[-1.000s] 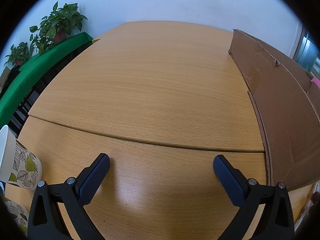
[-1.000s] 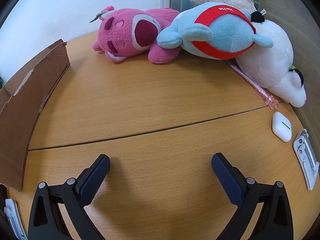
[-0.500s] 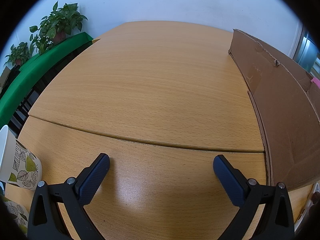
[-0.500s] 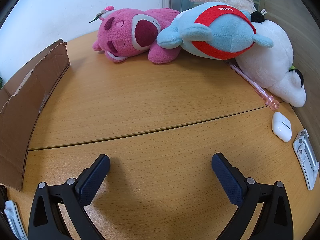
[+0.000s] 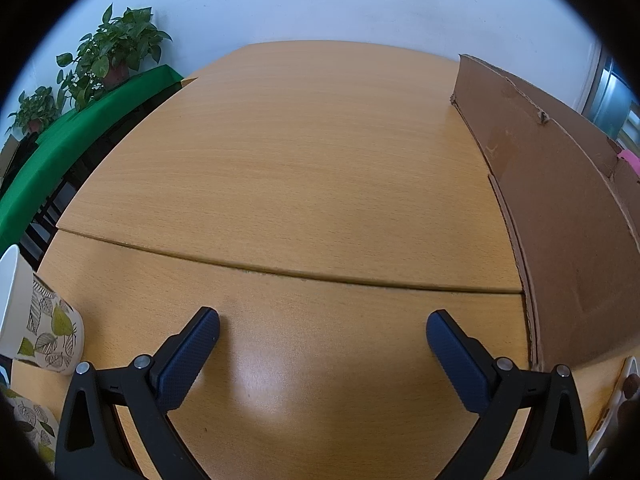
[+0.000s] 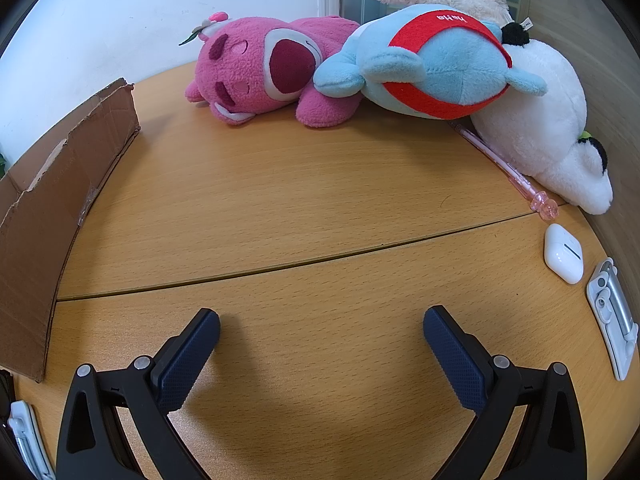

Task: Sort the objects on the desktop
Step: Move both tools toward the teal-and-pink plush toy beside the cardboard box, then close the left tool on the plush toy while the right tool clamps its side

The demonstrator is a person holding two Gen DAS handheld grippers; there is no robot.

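No change since a second ago: left gripper (image 5: 322, 330) and right gripper (image 6: 321, 328) stay spread, empty, above the surface (image 6: 320, 208). Plush toys (image 6: 400, 64), earbud case (image 6: 563, 253) lie unsorted; sorting not begun.

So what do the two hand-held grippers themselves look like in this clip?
Both look identical: the left hand-held gripper and right hand-held gripper have black angular plastic frames with triangular cut-outs, silver pivot screws, and dark navy finger pads with fine dotted texture. No cables, markings or sleeves are visible.
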